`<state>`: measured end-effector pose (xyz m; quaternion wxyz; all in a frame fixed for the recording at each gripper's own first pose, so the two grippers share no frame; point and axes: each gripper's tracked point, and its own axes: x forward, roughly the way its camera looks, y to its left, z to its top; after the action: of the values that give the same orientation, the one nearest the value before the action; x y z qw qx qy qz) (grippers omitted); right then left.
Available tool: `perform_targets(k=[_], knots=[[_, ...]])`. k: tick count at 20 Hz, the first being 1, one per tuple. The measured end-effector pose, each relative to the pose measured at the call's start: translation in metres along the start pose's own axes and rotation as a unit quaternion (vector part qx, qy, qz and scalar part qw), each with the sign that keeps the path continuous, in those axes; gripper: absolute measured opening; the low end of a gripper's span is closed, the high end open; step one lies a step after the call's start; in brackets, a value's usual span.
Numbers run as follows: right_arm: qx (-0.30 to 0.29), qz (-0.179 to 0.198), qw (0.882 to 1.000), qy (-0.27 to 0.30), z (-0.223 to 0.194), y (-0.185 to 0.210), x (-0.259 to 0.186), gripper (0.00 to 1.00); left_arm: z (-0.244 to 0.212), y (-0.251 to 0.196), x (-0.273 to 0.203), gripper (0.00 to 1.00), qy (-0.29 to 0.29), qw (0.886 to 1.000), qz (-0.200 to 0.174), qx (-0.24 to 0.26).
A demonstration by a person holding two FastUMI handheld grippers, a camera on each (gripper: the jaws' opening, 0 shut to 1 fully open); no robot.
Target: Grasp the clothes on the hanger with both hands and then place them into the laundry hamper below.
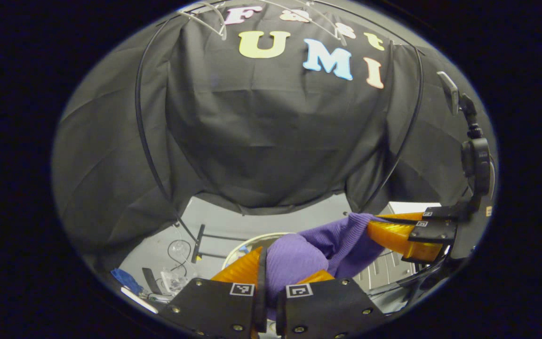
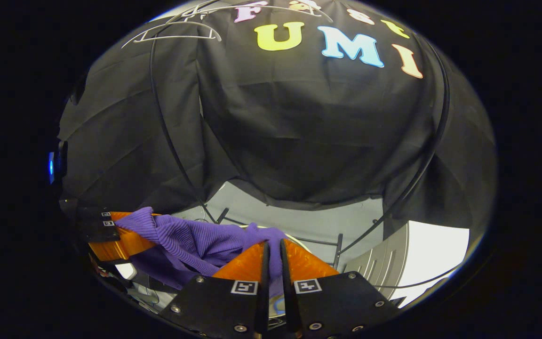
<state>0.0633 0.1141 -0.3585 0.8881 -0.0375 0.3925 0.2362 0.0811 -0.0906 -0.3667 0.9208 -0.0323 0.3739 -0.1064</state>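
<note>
Both grippers pinch purple garment (image 1: 299,256) (hamper rim (image 1: 247,242) below).

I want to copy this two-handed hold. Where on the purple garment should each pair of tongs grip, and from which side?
Grip the purple garment at its two outer ends, one per side. The left tongs pinch a bunched fold from below, the right tongs another, so the ribbed knit hangs slack between them. Thick gathered folds probably hold better than a single edge.

Both views are dimly lit and strongly bowed at the edges by the fisheye. The cloth (image 1: 271,141) is left dark, while a panel (image 2: 435,249) at lower right is blown out. Focus is kept sharp.
</note>
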Motion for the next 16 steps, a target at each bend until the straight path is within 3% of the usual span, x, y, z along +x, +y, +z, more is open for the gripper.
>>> perform_targets(k=[1, 4, 6, 7, 9, 13, 14, 15, 16], knots=[[-0.006, 0.001, 1.000, -0.001, 0.000, 0.002, -0.002, 0.16, -0.010, 0.001, 0.002, 0.10, 0.010, 1.000, 0.001, 0.001], [-0.022, 0.006, 1.000, 0.004, -0.006, 0.008, -0.001, 0.24, -0.022, 0.002, -0.003, 0.55, 0.022, 1.000, 0.004, -0.003], [-0.024, 0.002, 1.000, 0.006, -0.012, 0.010, -0.004, 0.41, -0.016, 0.005, -0.010, 0.85, 0.011, 1.000, 0.011, -0.005], [-0.024, -0.001, 1.000, 0.006, -0.013, 0.009, -0.004, 0.59, -0.013, 0.008, -0.012, 1.00, 0.006, 1.000, 0.015, -0.005], [-0.021, -0.010, 1.000, 0.001, -0.014, 0.011, -0.008, 0.94, -0.002, 0.018, -0.019, 1.00, -0.010, 1.000, 0.026, -0.008], [-0.014, -0.027, 0.999, -0.037, 0.012, 0.003, -0.027, 0.96, 0.039, 0.035, -0.045, 1.00, -0.065, 0.997, 0.051, -0.007], [-0.013, -0.034, 0.998, -0.053, 0.021, 0.001, -0.036, 0.96, 0.053, 0.037, -0.055, 0.95, -0.081, 0.995, 0.057, -0.003], [-0.012, -0.038, 0.997, -0.068, 0.032, -0.002, -0.044, 0.96, 0.068, 0.039, -0.065, 1.00, -0.098, 0.993, 0.060, 0.001], [-0.010, -0.043, 0.995, -0.086, 0.043, -0.004, -0.052, 0.94, 0.086, 0.041, -0.075, 0.95, -0.116, 0.991, 0.064, 0.005]])
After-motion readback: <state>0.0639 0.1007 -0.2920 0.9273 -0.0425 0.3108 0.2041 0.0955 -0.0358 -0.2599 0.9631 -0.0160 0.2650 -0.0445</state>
